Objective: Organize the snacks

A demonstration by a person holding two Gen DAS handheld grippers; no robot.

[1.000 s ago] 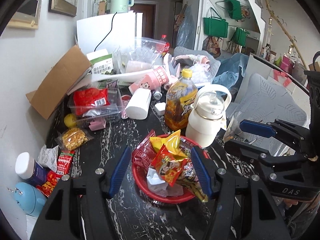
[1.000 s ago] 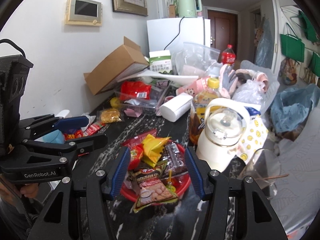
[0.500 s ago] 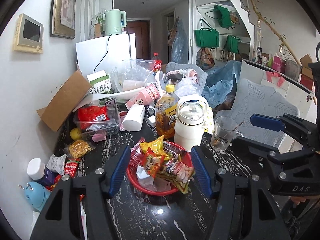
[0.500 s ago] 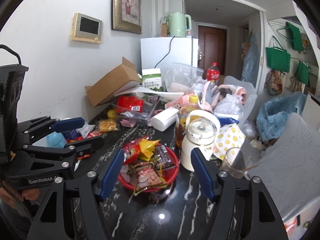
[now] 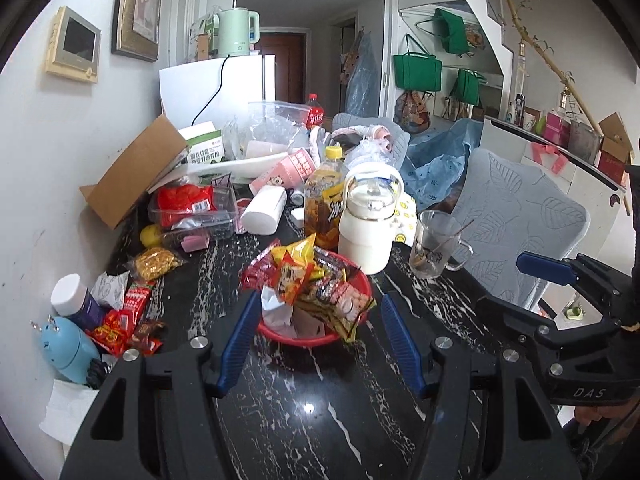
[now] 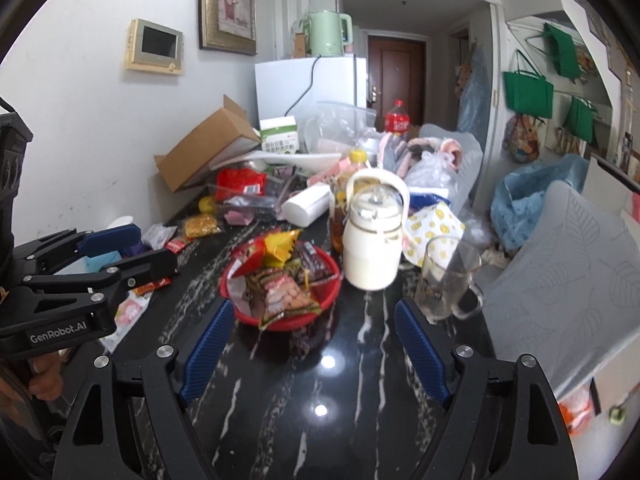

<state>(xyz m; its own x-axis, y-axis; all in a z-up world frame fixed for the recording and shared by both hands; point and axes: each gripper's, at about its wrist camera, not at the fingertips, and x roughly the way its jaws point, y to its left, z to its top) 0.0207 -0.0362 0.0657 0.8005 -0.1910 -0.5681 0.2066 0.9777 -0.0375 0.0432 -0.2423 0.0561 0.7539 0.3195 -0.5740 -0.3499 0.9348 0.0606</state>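
1. Snacks fill the red basket [image 5: 280, 334], which sits just below the centre of my left wrist frame on the black marble table [image 5: 304, 412]; packets are heaped above its rim.
2. My left gripper [image 5: 320, 340] has its blue fingers wide apart, one on each side of the basket's near edge in the frame, gripping nothing.
3. My right gripper [image 6: 308, 354] is likewise spread wide and empty, low in its own frame, with the basket [image 6: 326, 304] just above and between the fingertips.
4. From the left wrist view I see the right gripper at the right edge; from the right wrist view the left gripper [image 6: 132, 250] at the left edge, its fingers also parted.
5. Just right of the basket stands a white jug [image 5: 366, 236] with a loop handle, and behind it an amber drink bottle [image 5: 322, 196] with a yellow cap.
6. A glass mug [image 5: 434, 246] stands right of the jug, something thin leaning inside it.
7. Loose snack packets [image 5: 128, 316] lie at the left of the left wrist frame, near a white-capped jar [image 5: 74, 300] and a pale blue gadget [image 5: 66, 346].
8. A bag of yellow snacks [image 5: 154, 262] lies further up that side, below a clear tray holding a red packet [image 5: 184, 198].
9. A tilted cardboard box [image 5: 136, 168] leans against the wall in the upper left.
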